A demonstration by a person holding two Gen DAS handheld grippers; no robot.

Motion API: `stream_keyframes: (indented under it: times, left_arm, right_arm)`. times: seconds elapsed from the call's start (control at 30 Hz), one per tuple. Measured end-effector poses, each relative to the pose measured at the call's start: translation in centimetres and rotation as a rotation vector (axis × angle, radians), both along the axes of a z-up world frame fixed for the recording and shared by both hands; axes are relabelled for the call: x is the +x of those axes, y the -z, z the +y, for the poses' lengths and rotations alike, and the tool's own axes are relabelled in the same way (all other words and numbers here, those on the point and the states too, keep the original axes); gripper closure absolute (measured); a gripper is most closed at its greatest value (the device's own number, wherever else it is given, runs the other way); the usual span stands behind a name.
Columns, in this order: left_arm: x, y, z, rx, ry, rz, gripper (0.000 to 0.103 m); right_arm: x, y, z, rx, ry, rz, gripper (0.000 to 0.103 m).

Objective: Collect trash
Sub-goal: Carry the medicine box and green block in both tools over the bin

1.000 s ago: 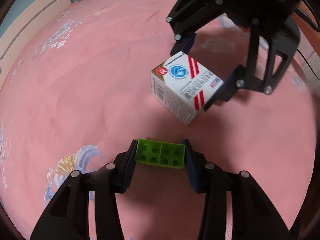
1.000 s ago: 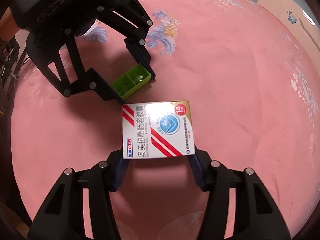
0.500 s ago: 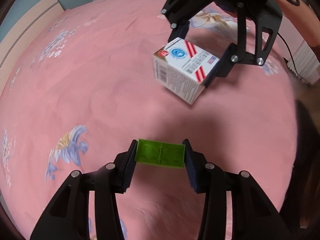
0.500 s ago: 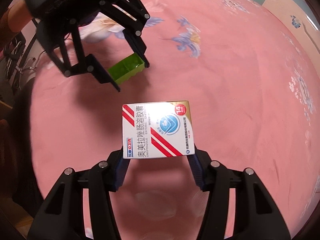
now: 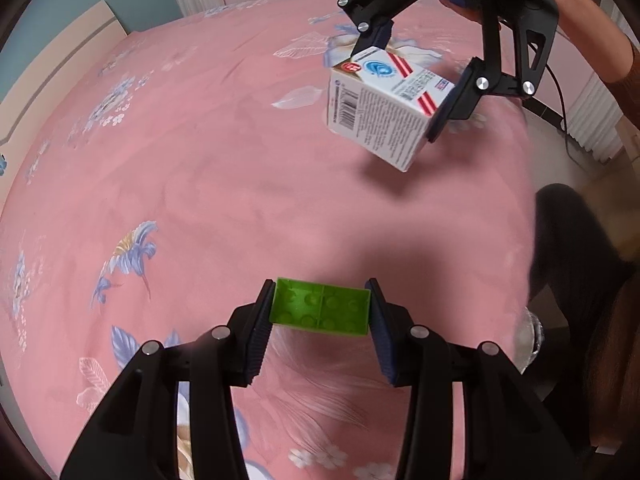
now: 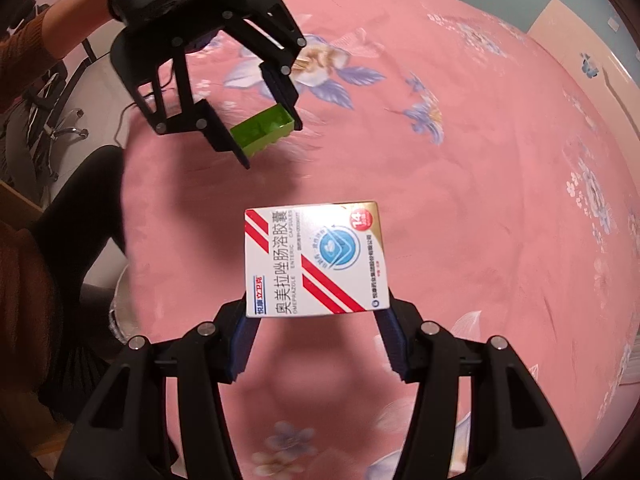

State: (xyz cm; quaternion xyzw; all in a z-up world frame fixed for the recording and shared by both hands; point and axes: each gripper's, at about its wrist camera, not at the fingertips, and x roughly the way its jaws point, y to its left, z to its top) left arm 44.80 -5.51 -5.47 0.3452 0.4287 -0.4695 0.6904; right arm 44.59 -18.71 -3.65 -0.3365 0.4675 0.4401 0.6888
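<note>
- While the left wrist view looks steeply down on a pink bedspread (image 5: pixel 208 184) printed with blue flowers, the left gripper (image 5: pixel 320 312) sits at the bottom of the picture, its two blue-padded fingers closed against the short ends of a green toy brick (image 5: pixel 320 312).
- That brick is clear of the cloth, held level between the pads, with its hollow underside and round sockets facing the camera.
- Farther up and to the right in the same view, the right gripper (image 5: pixel 404 92) clamps a white medicine box (image 5: pixel 384 108) with red stripes and a blue round logo; the box is tilted, one corner pointing down, and its shadow lies on the bedspread below it, so it hangs free.
- A person's sleeve (image 5: pixel 624 80) in brown shows at the right edge, and dark clothing lower down.
- Seen from the right wrist view, the right gripper (image 6: pixel 316 320) grips the medicine box (image 6: pixel 316 260) by its lower edge, pads pressed on both sides, printed face toward the lens.
- Up and to the left there, the left gripper (image 6: pixel 260 120) holds the green toy brick (image 6: pixel 262 130) above the bedspread (image 6: pixel 480 200), well apart from the box.
- A brown sleeve (image 6: pixel 28 48) shows at the upper left.
</note>
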Motion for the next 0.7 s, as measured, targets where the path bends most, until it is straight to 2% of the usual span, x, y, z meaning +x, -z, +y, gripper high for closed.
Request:
stream_keyframes:
  times: [0.37,0.7]
  left_arm:
    - [-6.7,-1.5,1.3,-0.01,0.025,-0.023,0.056]
    - [-13.7,-1.0,1.7,-0.017,0.057,-0.031,0.056]
  right_arm:
    - [-8.7,-1.5,0.9,-0.011,-0.047,-0.035,0.048]
    - [-15.2,-0.2,1.9,-0.02,-0.069,-0.025,0.048]
